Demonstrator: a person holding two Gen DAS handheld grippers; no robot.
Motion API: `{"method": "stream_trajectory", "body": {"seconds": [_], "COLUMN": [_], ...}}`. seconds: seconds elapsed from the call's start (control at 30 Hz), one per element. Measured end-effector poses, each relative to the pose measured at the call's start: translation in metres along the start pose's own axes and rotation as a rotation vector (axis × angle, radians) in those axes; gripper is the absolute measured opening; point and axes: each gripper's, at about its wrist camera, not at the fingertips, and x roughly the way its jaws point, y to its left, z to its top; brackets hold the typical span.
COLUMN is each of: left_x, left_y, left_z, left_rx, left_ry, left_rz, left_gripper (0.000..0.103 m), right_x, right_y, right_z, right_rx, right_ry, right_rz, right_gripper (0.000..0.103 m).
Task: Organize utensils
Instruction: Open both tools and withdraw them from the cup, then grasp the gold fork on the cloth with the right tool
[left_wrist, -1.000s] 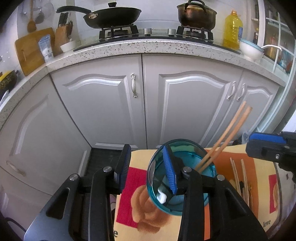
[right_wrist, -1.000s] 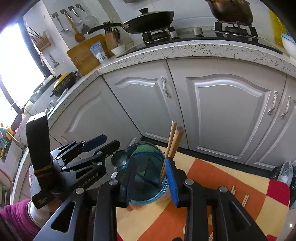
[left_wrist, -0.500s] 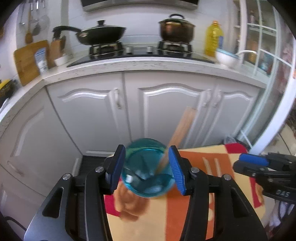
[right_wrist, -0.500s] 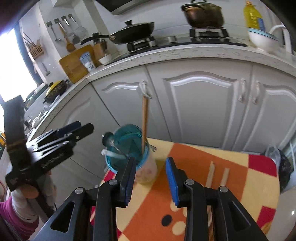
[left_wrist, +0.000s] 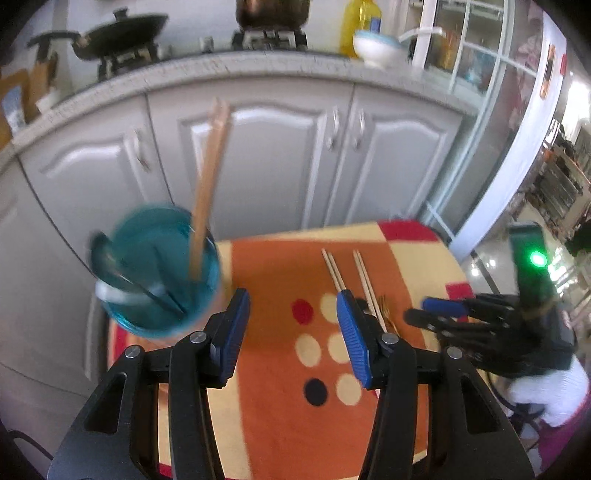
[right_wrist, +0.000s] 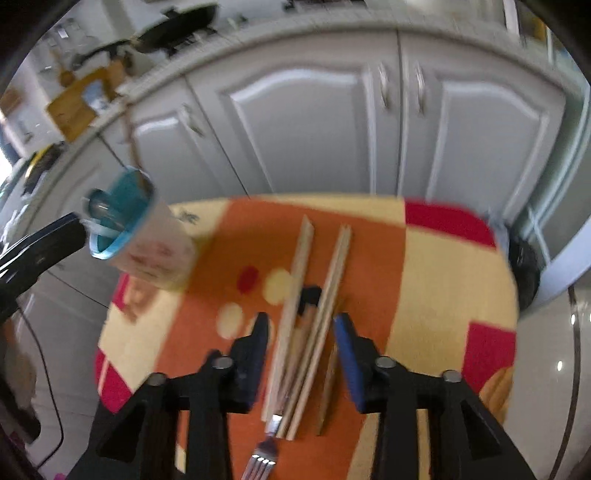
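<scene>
The left claw (left_wrist: 293, 325) hangs released over the desk (left_wrist: 417, 258), which is covered by an orange, yellow and red cloth; nothing sits between its blue pads. To its left, near the desk's far-left corner, stands a cup (left_wrist: 159, 273) with a blue rim. It holds a pair of brown chopsticks (left_wrist: 207, 192) leaning upright, a spoon and other dark handles. The right claw (right_wrist: 301, 345) is also released, its jaws spread on either side of several loose pale chopsticks (right_wrist: 325, 295) lying lengthwise on the orange part of the cloth. A fork (right_wrist: 260, 458) lies at the near end of that bundle, tines toward the camera. Grey cabinet doors (left_wrist: 277, 155) stand beyond the desk.
</scene>
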Motion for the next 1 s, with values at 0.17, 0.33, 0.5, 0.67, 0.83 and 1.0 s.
{"method": "stream_trajectory", "body": {"seconds": [0.17,0.33,0.5,0.67,0.83,1.0], "left_x": [0.04,0.084,0.121,0.157,0.172,0.175], "left_y": [-0.013,-0.02,-0.031,-0.043,-0.048,-0.041], "left_z": [-0.015,-0.021,-0.02,-0.016,-0.012,-0.009], "left_rx": [0.006,-0.027,-0.038,-0.042,-0.029,-0.039], "left_ry": [0.092,0.181,0.229,0.283,0.29,0.294], "left_rz": [-0.037,-0.071,-0.077,-0.099,-0.081,-0.096], "left_gripper": [0.048,0.048,0.047,0.034,0.03,0.03], "right_x": [0.042,0.068,0.071,0.061,0.053,0.051], "right_y": [-0.024,-0.03,-0.044,-0.071,-0.075,-0.077], "right_z": [-0.001,-0.003,-0.005,-0.008,-0.011,-0.01], "right_rx": [0.05,0.053,0.076,0.124,0.121,0.136], "right_ry": [0.065,0.119,0.103,0.089,0.095,0.085], "right_rz": [-0.004,0.01,0.027,0.027,0.083,0.113], "right_gripper": [0.026,0.019,0.005,0.005,0.005,0.005]}}
